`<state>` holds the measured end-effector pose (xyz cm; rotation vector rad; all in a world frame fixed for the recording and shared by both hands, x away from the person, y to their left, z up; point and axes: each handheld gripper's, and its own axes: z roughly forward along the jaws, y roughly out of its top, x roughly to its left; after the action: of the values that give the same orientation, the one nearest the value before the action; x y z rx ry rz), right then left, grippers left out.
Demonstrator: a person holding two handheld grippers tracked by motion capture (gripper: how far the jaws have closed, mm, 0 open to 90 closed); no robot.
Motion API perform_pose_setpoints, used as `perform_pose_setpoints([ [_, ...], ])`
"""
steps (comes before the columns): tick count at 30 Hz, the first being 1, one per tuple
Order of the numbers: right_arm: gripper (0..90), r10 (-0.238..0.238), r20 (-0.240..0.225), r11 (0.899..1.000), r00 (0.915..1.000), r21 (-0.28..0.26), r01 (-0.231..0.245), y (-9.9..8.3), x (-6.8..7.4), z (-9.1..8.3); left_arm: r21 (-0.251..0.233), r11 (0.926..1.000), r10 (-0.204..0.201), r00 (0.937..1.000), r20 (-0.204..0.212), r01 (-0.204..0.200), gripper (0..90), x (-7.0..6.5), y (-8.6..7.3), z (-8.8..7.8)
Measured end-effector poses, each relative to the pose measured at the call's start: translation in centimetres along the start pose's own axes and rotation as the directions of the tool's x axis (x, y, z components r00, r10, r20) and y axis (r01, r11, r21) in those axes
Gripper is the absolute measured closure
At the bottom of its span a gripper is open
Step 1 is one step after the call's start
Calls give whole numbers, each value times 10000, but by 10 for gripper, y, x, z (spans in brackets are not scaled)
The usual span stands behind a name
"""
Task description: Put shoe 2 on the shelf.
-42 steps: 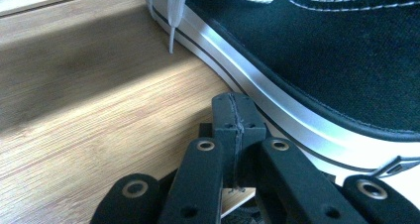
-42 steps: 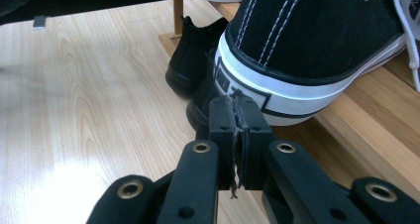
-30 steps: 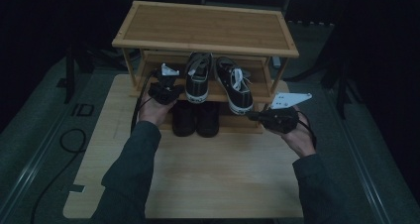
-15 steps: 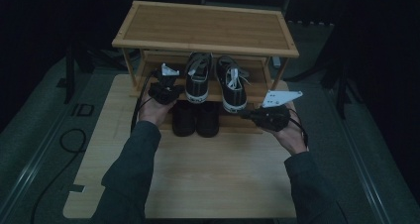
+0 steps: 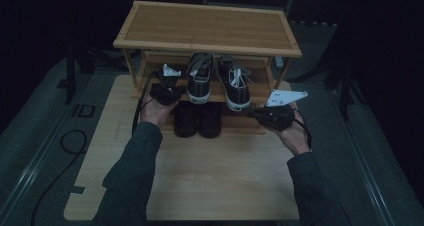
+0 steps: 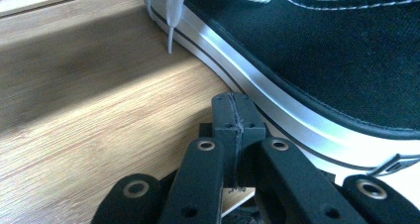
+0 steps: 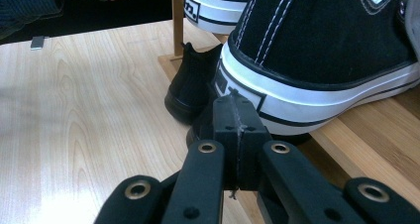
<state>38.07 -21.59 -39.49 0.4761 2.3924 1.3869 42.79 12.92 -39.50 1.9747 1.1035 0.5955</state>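
While both pairs of jaws are pressed fully together with nothing between them, we see the work of arranging shoes on the wooden shoe rack (image 5: 207, 28) at a pause rather than an end. The left gripper (image 5: 166, 86) sits at the left end of the rack's middle shelf (image 5: 256, 88), its tip just beside the white sole of the left sneaker (image 5: 200, 78); in the left gripper view the closed tip (image 6: 233, 116) lies on the slats right at that sneaker's sole (image 6: 257, 92). The right gripper (image 5: 260, 115) hangs at the front right corner of the rack, its closed tip (image 7: 233, 119) right at the heel of the right sneaker (image 7: 317, 50).

We judge the sneakers largely placed: both stand side by side on the middle shelf, toes toward the back, though the right sneaker (image 5: 233, 83) juts over the shelf's front edge and looks slightly askew next to its partner. Below them a pair of black boots (image 5: 197, 118) stands at the rack's lower front edge, close together and upright. The rack's top shelf carries nothing.

What seems left is small: nudging the right sneaker back flush with its partner, perhaps squaring the left one. Whether more shoes are to come we cannot tell from here.
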Motion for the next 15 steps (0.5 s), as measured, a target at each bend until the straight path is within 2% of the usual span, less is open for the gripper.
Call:
perform_pose_setpoints([
  [7, 900, -1, -125, 10000, 9999, 86, 2, -1, 2, 5, 6, 10000, -76, 10000, 39, 76, 900, 1, 0, 0],
  [10, 900, -4, -133, 9999, 9999, 155, 6, -2, 3, 8, 30, 10000, -84, 9999, -133, 85, 900, -2, 1, 0],
  [15, 900, 60, -144, 10000, 9999, 34, -59, -3, 4, 9, 26, 9999, -96, 9999, -137, 97, 900, -4, 2, 1],
])
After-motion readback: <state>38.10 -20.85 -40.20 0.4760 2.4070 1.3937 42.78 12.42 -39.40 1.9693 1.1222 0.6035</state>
